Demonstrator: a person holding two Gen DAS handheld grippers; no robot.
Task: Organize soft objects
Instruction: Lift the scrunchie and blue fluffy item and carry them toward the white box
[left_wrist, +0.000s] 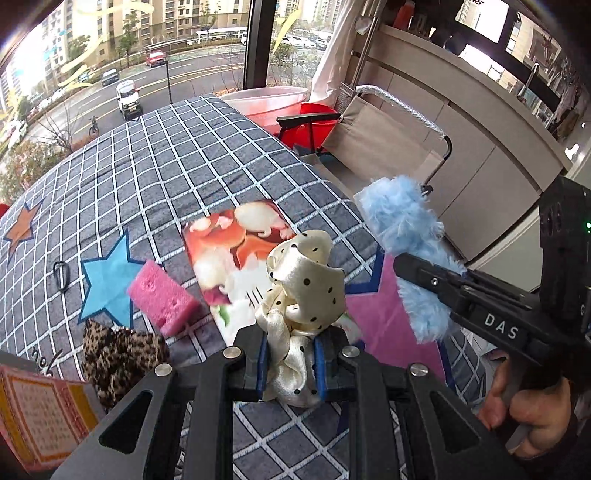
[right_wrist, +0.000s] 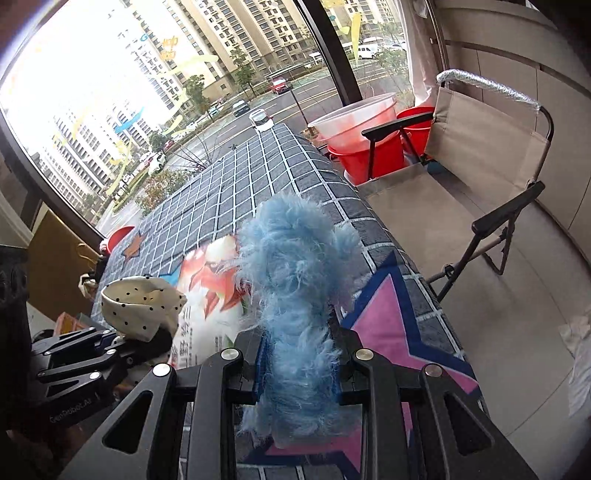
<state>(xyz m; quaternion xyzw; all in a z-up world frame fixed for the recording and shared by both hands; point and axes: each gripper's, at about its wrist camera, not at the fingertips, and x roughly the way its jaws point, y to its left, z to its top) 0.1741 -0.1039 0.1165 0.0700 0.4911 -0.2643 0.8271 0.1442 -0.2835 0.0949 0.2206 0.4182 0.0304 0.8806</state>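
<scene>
The lower part of both views is blocked by the black gripper frames, so the near edge of the surface (left_wrist: 155, 173) with its checked, star-printed cloth cannot be seen. At the lower left of the left wrist view a leopard-print fabric piece (left_wrist: 118, 354) is partly cut off by the frame, and beside it a yellow and pink printed sheet (left_wrist: 37, 413) runs out of the picture. A small dark loop (left_wrist: 61, 276) lies on the cloth; what it is I cannot tell.

The left gripper (left_wrist: 288, 363) is closed on a cream polka-dot scrunchie (left_wrist: 303, 291), its blue pads pinching the lower folds while the rest stands up above the surface. The right gripper (right_wrist: 295, 365) is clamped on a blue fluffy scrunchie (right_wrist: 295, 280), whose fur spills over the pads and hides them. In the left wrist view this gripper reaches in from the right, with part of a hand (left_wrist: 532, 417) on its handle.

A pink sponge block (left_wrist: 162, 297) rests on the cloth beside a blue star, near a glossy food-printed bag (left_wrist: 236, 254). Beyond the surface stand a folding chair (right_wrist: 480, 147) and red tubs (right_wrist: 369, 147).
</scene>
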